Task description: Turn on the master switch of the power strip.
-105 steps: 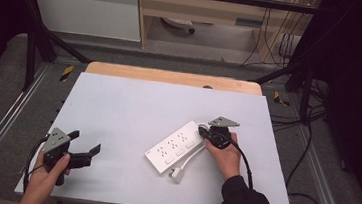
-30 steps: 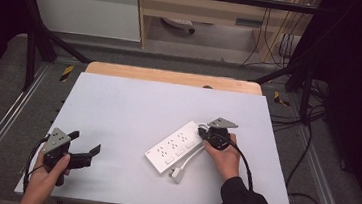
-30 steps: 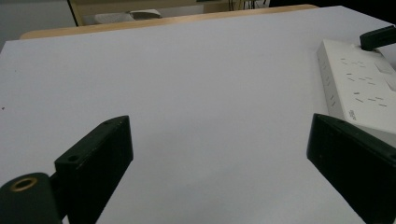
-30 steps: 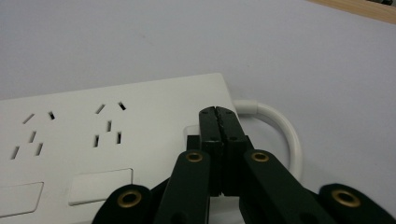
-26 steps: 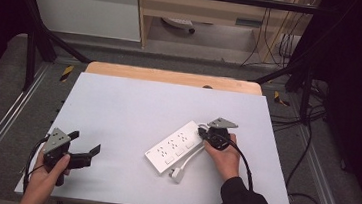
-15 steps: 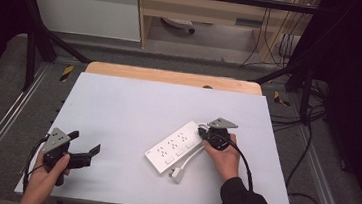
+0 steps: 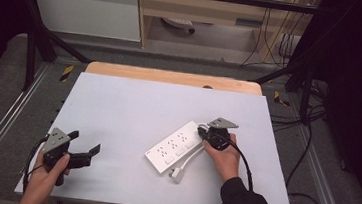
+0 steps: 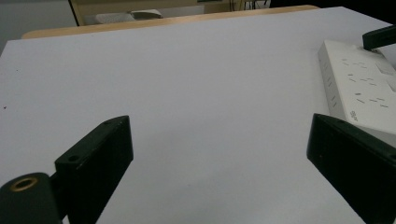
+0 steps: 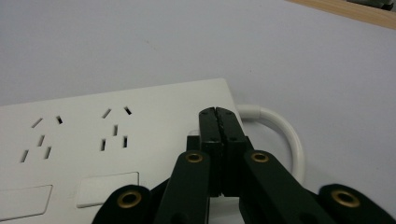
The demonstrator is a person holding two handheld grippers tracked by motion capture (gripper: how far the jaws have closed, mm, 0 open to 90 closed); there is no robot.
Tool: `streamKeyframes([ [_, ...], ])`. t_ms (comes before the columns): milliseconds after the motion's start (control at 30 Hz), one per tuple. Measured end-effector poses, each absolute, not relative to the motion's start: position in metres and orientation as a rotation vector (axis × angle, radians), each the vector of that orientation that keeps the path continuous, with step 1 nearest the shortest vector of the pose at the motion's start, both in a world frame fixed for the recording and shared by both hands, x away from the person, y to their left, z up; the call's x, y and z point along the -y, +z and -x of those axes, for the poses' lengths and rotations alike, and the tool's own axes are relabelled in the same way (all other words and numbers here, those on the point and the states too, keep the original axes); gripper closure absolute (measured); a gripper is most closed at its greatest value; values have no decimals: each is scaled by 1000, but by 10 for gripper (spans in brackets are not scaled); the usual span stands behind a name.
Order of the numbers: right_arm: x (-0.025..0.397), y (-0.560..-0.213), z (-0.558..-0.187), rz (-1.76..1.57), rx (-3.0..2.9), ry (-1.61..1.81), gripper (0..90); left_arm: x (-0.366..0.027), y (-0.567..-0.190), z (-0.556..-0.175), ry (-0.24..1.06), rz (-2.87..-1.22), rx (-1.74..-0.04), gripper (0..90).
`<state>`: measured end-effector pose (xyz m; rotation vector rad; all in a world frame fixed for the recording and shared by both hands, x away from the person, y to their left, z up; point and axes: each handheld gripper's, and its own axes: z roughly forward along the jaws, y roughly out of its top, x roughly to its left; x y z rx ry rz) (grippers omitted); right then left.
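A white power strip [image 7: 177,147] lies at an angle right of the table's middle, its white cable [image 7: 191,158] looped along its near side and ending in a plug [image 7: 177,174]. My right gripper [image 7: 202,131] is shut, jaws pressed together with nothing between them, and its tips rest on the strip's cable end. In the right gripper view the gripper [image 9: 218,113] touches the strip [image 9: 116,140] beside the cable [image 9: 285,130]. My left gripper [image 7: 84,142] is held open near the front left, apart from the strip. In the left gripper view the gripper [image 8: 219,126] frames bare table, the strip [image 8: 359,93] at right.
The white table top [image 7: 143,108] has a wooden strip [image 7: 171,77] along its far edge. Black frame legs stand at the far corners, and dark cables [image 7: 304,159] trail on the floor at the right. A pale cabinet [image 7: 87,7] stands beyond the table.
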<state>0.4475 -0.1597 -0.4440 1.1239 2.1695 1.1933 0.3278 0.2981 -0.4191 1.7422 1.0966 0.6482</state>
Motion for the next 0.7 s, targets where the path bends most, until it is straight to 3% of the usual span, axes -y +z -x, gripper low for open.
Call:
streamKeyframes([
  [700, 163, -438, -448, -1170, -2133, 1269, 870, -298, -419, -328, 651, -1740, -1097, 72],
])
